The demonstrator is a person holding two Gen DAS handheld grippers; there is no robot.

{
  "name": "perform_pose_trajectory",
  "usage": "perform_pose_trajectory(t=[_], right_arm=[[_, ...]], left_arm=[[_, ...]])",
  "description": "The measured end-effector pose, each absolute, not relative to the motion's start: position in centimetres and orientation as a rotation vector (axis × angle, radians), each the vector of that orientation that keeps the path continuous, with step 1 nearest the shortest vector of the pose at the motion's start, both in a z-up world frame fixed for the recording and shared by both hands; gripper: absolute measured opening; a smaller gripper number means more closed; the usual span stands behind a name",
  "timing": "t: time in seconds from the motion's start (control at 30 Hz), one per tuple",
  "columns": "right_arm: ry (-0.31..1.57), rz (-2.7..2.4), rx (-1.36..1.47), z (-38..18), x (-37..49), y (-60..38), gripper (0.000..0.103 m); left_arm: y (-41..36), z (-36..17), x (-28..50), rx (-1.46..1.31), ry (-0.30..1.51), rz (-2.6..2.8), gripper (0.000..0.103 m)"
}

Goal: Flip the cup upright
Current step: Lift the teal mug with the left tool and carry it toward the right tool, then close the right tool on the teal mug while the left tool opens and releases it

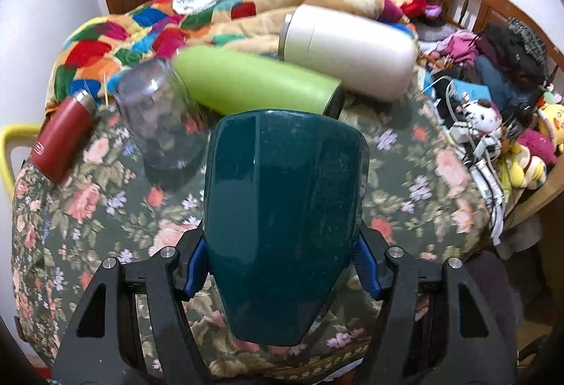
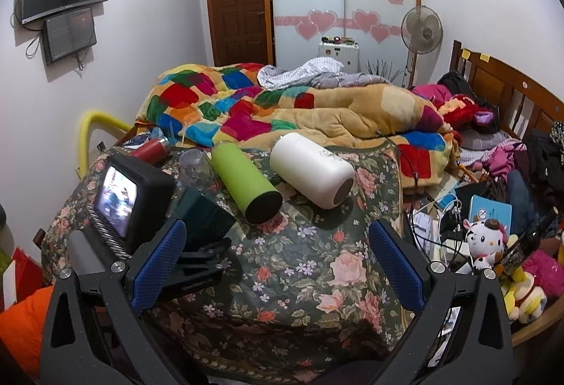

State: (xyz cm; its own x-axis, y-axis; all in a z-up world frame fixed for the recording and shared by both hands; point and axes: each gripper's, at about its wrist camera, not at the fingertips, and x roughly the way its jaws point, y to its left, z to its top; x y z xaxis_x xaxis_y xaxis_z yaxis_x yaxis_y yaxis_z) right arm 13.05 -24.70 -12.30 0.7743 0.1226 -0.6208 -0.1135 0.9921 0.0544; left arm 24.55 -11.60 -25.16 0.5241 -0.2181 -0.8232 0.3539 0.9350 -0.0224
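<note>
The left gripper [image 1: 278, 274] clamps the dark green cup [image 1: 283, 219] mid-flip above the floral cloth [image 1: 423, 180], the right gripper [image 2: 278, 265] gapes idle; next, I reckon, rotate it base-down.

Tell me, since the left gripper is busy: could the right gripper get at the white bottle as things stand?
Probably yes. The right gripper is open and empty, and the white bottle lies on its side ahead of it, with only bare floral blanket between. The green bottle lies beside it.
</note>
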Motion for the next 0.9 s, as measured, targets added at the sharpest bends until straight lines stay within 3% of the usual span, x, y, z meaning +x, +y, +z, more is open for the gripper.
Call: perform_pose_trajectory(t=[0.63,0.77,0.9], right_arm=[[0.756,0.117,0.017,-14.2,14.9,-24.8,0.103],[0.754,0.116,0.01,-14.0,14.7,-24.6,0.103],[0.743,0.115,0.002,-13.5,14.4,-24.2,0.103]], left_arm=[[-12.2,-27.4,25.0,0.154,1.016,-0.368,0.068],[-11.9,-26.6,24.1,0.172,1.003,-0.374,0.083],[-10.7,-24.3,22.4,0.16,0.942,-0.38,0.086]])
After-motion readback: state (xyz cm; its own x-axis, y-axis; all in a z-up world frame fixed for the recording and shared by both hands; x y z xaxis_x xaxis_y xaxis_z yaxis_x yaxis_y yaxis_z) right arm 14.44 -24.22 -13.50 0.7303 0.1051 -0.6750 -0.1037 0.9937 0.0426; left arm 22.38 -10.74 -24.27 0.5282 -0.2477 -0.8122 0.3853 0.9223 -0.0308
